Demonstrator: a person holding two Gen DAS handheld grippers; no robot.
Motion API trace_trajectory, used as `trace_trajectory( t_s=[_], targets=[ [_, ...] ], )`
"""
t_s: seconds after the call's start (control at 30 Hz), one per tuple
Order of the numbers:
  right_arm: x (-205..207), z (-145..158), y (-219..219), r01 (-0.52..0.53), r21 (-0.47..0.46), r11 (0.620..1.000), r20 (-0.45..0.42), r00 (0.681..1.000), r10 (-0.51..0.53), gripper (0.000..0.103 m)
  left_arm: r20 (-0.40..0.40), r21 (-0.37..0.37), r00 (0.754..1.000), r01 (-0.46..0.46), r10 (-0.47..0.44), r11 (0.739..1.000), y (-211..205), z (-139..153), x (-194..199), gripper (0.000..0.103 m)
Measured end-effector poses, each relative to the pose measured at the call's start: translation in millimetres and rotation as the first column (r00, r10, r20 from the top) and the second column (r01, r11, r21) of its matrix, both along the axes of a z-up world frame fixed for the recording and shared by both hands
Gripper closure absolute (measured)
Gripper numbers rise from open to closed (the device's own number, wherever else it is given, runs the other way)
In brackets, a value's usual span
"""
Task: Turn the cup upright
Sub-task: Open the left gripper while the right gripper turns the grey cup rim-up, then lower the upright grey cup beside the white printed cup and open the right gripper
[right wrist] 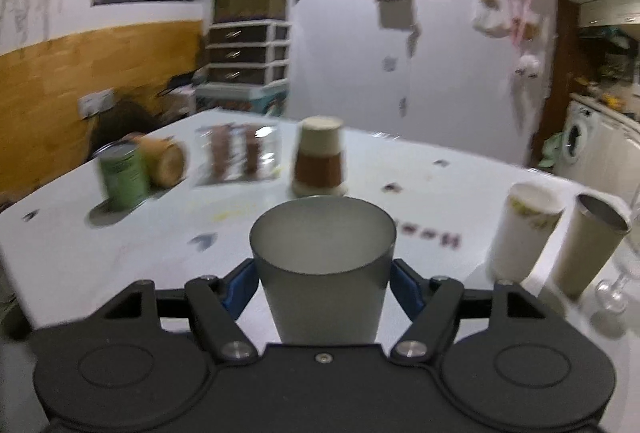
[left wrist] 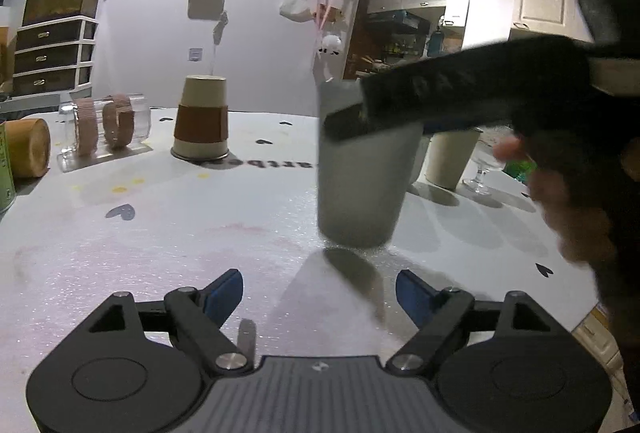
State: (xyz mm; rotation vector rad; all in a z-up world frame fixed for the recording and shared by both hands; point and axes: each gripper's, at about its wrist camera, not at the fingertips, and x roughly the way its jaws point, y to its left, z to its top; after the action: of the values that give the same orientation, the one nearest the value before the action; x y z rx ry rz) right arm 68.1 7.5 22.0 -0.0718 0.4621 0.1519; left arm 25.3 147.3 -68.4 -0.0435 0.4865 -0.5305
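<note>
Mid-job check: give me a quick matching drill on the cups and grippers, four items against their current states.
Items:
1. grey cup
2. brown-sleeved paper cup
3. left gripper
4. green can

States:
A. upside down on the table
B. jaws open, holding nothing
C. mouth up, held between the right gripper's jaws
D. standing at the table's left side, beside a lying wooden cylinder

Pairs: 1-C, 2-A, 3-B, 4-D
</note>
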Motion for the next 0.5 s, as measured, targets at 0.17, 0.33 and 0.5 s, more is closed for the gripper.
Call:
trace_trajectory(
  t_s=[0.17,0.33,0.5],
  targets=[
    [37.4,7.6,-26.6,0.089,0.021,0.996,0.069,0.993,-0.090,0.031,-0.002,-0.002,1.000,-0.006,0.006,1.000,3.4,0.0,1.8,0.019],
    [73.1,6.9,-45.1,0.146,0.040,0.988,0.102,0.983,-0.150,0.031,0.000,-0.002,1.000,-0.010,0.010,1.000,6.5,-0.4,3.4,0.019],
    [108.1,-4.3,-57.8,0.226,0.045,0.973,0.107,0.967,-0.230,0.031,0.007,0.007,1.000,-0.014,0.013,1.000,9.3,-1.2,3.2,0.019]
  ],
)
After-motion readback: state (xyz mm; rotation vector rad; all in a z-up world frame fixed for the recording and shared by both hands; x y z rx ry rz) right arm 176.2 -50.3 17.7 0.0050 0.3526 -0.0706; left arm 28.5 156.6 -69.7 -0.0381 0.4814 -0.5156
